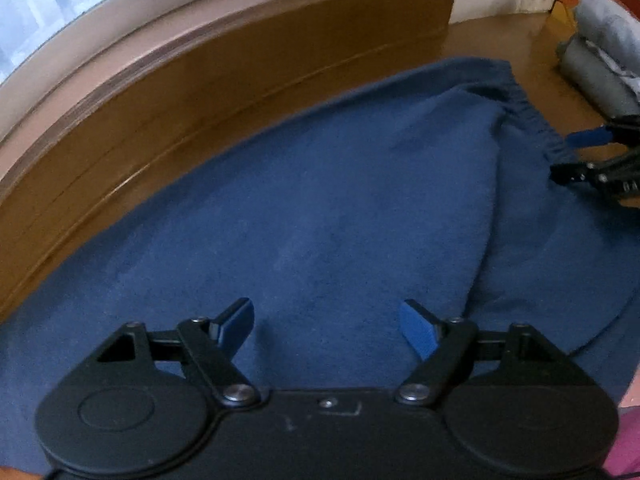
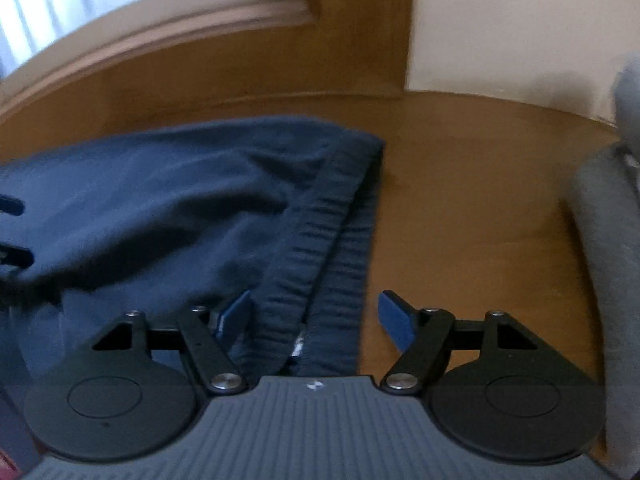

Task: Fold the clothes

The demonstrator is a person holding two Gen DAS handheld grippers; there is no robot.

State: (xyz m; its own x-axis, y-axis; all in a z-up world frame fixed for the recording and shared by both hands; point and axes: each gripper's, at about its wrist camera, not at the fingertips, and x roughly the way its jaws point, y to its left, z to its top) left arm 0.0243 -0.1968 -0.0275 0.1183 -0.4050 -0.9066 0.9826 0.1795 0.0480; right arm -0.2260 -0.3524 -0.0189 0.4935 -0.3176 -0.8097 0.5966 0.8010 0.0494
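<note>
Looks like a home, probably a bedroom or living room. Evidence: a glossy brown wooden worktop set under a window with a wide pinkish sill, wood panelling beside a plain white wall, and laundry lying about. That laundry is a blue garment with an elastic waistband spread flat, plus a pile of folded grey clothes at the side; nothing industrial or office-like shows.
</note>
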